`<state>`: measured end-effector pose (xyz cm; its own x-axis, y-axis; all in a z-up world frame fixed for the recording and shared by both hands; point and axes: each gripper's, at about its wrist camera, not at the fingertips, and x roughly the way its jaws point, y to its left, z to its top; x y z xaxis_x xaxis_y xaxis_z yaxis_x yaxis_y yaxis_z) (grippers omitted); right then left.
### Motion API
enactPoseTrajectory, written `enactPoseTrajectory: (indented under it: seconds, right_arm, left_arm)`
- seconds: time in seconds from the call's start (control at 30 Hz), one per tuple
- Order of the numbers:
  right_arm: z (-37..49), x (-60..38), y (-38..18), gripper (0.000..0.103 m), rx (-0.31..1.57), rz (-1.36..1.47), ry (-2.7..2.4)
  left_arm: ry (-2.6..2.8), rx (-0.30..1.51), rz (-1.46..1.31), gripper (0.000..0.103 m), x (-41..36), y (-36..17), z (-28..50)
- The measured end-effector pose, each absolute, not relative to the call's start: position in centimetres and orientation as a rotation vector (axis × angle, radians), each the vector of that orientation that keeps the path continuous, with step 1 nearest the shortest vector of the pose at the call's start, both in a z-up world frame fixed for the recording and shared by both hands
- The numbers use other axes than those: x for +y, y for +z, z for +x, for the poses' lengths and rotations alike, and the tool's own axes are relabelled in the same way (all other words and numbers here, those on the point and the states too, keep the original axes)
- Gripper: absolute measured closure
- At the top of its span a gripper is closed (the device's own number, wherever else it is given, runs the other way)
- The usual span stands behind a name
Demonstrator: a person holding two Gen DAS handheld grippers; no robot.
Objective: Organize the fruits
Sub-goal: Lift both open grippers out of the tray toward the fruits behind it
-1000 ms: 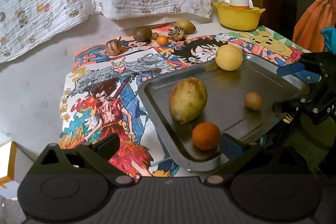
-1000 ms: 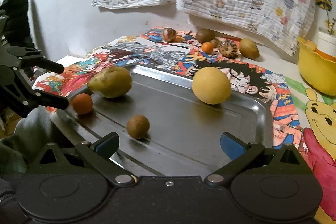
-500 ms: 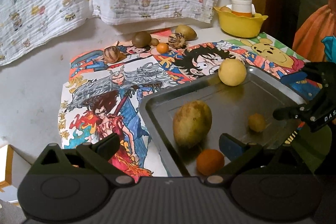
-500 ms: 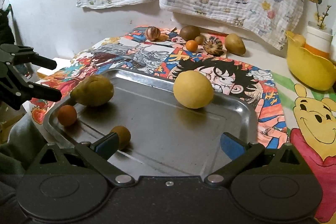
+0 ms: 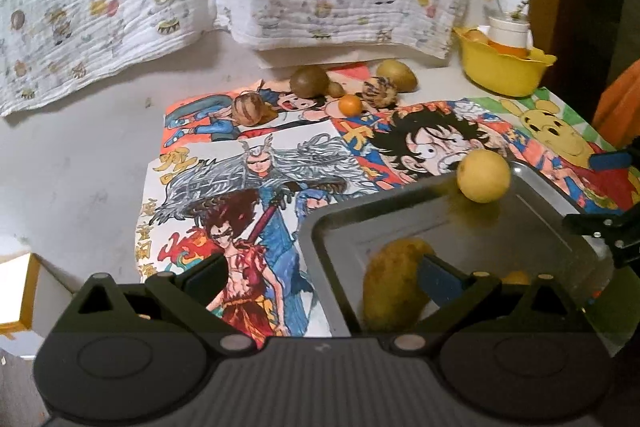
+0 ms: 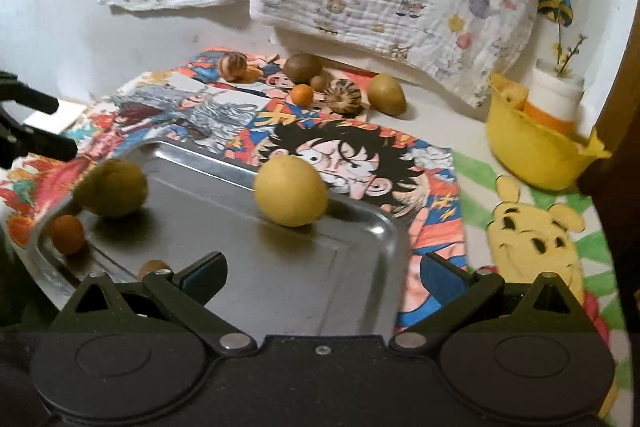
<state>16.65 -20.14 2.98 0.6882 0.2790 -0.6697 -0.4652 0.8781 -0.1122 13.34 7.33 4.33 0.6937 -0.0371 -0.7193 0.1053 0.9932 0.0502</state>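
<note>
The tray point(image 6: 224, 267) sits right under both grippers on the cartoon mat point(image 5: 248, 187). It holds four fruits: a mango point(image 6: 114, 189) and a small orange point(image 6: 67, 234) on the left side, a yellow ball point(image 6: 291, 191) against the far rim, and a little brown one point(image 6: 152, 265) near the front.

The loose fruits point(image 5: 348, 89) lie in a row across the mat's far edge, straight ahead and well apart from both grippers; I'd guess either could go. The left gripper point(image 5: 320, 277) is spread wide with nothing in it, same for the right gripper point(image 6: 324, 269). The yellow bowl point(image 6: 532, 151) far right holds a white pot.
</note>
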Motion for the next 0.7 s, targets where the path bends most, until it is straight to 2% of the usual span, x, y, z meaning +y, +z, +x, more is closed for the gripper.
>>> enactPoseTrajectory:
  seconds: [0.7]
  right_arm:
    - [23.8,-17.5,4.5,0.001,0.684,-0.291,0.475]
  left_arm:
    - [-0.055,0.883,0.059,0.001,9.6,2.0,20.0]
